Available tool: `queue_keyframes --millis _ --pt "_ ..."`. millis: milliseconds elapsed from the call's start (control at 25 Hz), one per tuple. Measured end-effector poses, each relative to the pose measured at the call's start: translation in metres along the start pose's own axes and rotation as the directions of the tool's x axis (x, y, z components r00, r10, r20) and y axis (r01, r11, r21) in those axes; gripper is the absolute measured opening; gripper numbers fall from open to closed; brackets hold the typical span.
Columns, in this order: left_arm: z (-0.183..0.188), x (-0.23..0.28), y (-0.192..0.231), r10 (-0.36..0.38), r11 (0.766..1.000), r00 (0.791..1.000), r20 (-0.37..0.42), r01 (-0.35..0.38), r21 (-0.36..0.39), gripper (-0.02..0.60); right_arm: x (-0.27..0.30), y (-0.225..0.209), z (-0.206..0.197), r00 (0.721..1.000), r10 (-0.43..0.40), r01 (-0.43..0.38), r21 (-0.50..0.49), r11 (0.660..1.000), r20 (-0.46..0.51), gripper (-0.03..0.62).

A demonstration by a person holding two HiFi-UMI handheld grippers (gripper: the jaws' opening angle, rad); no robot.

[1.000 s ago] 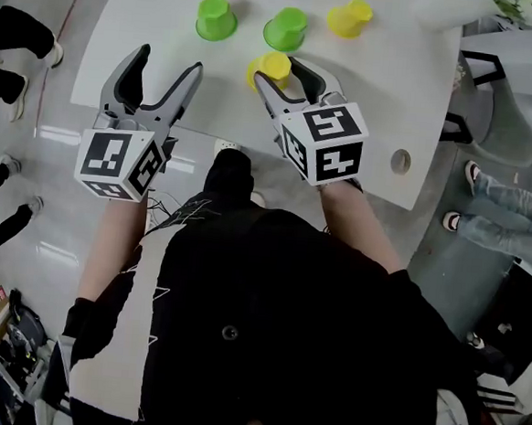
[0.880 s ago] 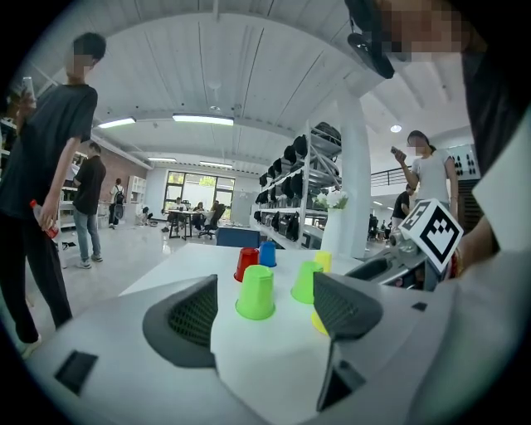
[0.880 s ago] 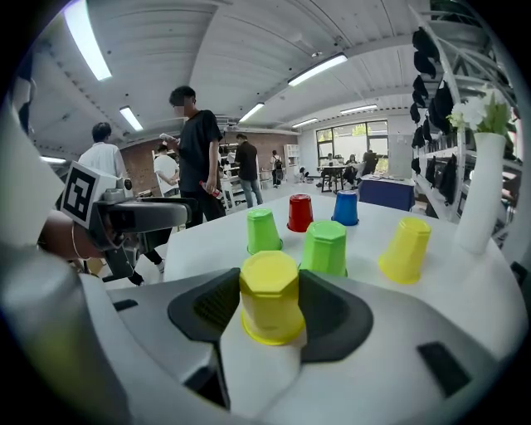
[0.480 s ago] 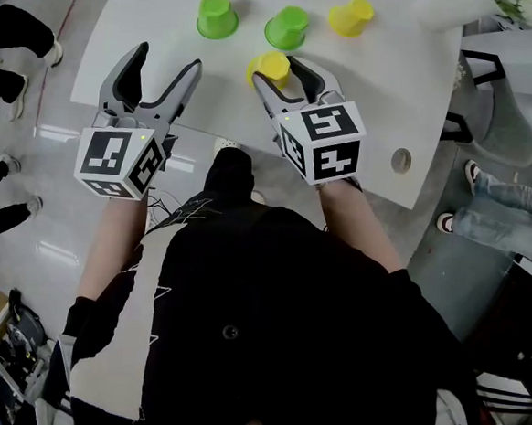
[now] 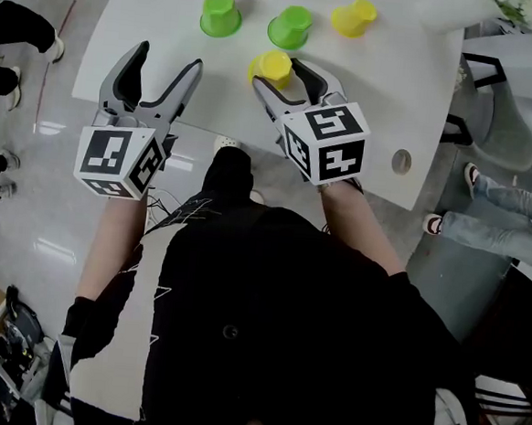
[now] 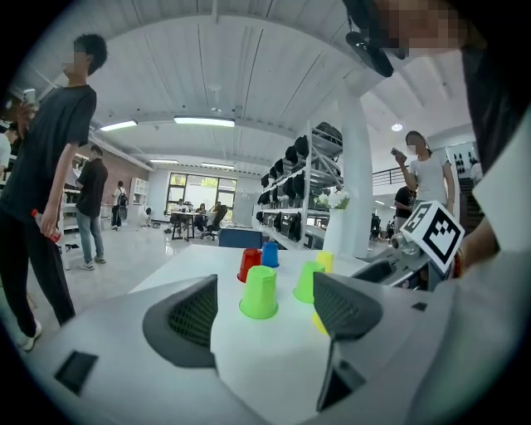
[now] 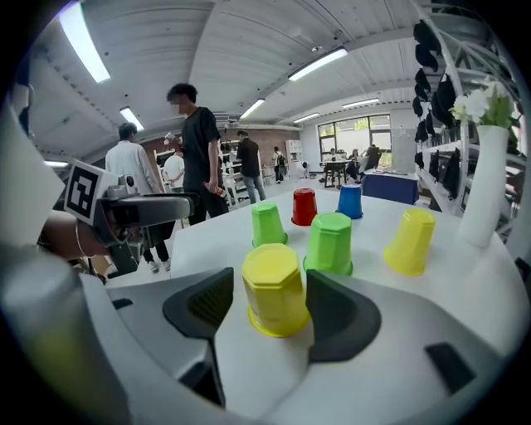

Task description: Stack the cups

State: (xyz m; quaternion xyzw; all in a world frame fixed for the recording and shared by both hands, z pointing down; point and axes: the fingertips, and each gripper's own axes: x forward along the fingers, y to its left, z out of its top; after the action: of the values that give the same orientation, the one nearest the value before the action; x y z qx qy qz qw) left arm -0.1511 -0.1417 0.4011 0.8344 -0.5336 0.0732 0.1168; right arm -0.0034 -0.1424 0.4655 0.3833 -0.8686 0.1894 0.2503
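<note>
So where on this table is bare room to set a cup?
Bare patches on the white table: one left of the left green plastic cup, up to the table's left edge; one at the right, between the far yellow plastic cup and the round hole. The middle is crowded, around the near yellow cup, the right green cup and the red cup.

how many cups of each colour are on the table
yellow cups: 2
green cups: 2
red cup: 1
blue cup: 1
total: 6
</note>
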Motion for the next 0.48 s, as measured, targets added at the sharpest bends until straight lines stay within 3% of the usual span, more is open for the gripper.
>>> queue_keyframes --millis 120,280,360,480 --pt "0.001 -0.003 0.004 0.013 1.000 1.000 0.001 -0.013 -0.002 0.359 -0.013 0.001 0.013 0.998 0.043 -0.045 0.054 0.998 0.034 0.305" --pt "0.002 -0.003 0.012 0.033 0.999 0.999 0.002 -0.033 -0.010 0.359 -0.038 -0.018 0.054 0.982 0.062 -0.099 0.207 0.973 0.179 0.310" --pt "0.004 0.000 0.013 0.032 0.999 0.999 0.007 -0.032 -0.010 0.359 -0.040 -0.037 0.070 0.977 0.011 -0.057 0.211 0.976 0.214 0.310" --pt "0.008 0.004 0.013 0.022 1.000 1.000 0.009 -0.022 -0.003 0.359 -0.027 -0.058 0.075 0.982 -0.052 0.021 0.166 0.986 0.184 0.310"
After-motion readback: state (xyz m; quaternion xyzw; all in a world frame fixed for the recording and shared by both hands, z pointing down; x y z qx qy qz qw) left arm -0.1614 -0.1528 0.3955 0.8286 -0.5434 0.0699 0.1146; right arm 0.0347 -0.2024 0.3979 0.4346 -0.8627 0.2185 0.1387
